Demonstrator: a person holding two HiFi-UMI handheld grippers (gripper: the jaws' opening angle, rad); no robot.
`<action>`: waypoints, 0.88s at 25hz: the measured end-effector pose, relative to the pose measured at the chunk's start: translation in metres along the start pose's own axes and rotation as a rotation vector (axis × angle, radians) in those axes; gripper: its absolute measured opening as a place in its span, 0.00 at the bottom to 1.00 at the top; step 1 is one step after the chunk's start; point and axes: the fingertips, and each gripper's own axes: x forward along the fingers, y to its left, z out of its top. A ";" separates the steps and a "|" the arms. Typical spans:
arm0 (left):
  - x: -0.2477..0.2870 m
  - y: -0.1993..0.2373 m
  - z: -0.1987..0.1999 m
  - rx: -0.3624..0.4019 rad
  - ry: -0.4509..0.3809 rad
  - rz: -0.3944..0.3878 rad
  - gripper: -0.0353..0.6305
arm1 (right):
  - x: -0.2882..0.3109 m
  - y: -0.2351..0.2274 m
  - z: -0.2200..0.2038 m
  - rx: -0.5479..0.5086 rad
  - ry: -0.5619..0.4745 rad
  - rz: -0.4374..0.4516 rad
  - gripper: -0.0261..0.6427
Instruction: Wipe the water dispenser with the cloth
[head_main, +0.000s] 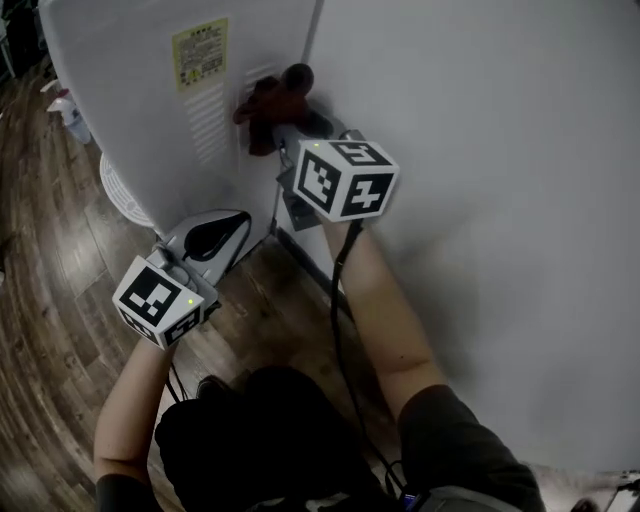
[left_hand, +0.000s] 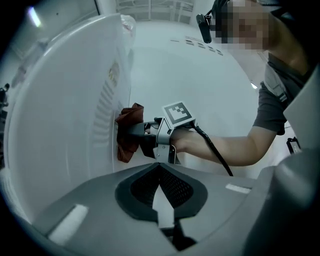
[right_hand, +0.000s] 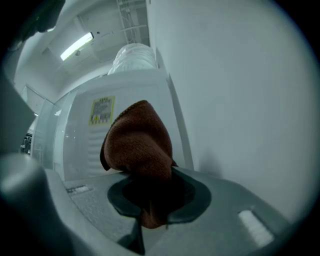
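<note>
The white water dispenser stands against the wall, its panel carrying a yellow label and vent slots. A red-brown cloth is pressed against that panel beside the vents, with my right gripper shut on it. In the right gripper view the cloth bulges out of the jaws in front of the dispenser. My left gripper hangs lower and to the left, near the dispenser's base, shut and holding nothing. From the left gripper view I see the cloth flat on the dispenser.
A plain white wall rises right of the dispenser. Dark wood floor lies below. A round white slatted object sits by the dispenser's base, and a bottle stands further left. A black cable trails from the right gripper.
</note>
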 end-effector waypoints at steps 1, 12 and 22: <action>0.000 -0.001 -0.021 -0.010 0.010 -0.007 0.06 | -0.001 -0.003 -0.022 0.006 0.023 -0.007 0.13; -0.009 0.006 -0.210 -0.175 0.150 -0.001 0.06 | -0.003 -0.041 -0.263 0.081 0.326 -0.110 0.13; -0.027 -0.001 -0.262 -0.243 0.217 -0.012 0.06 | -0.027 -0.055 -0.418 0.126 0.585 -0.230 0.13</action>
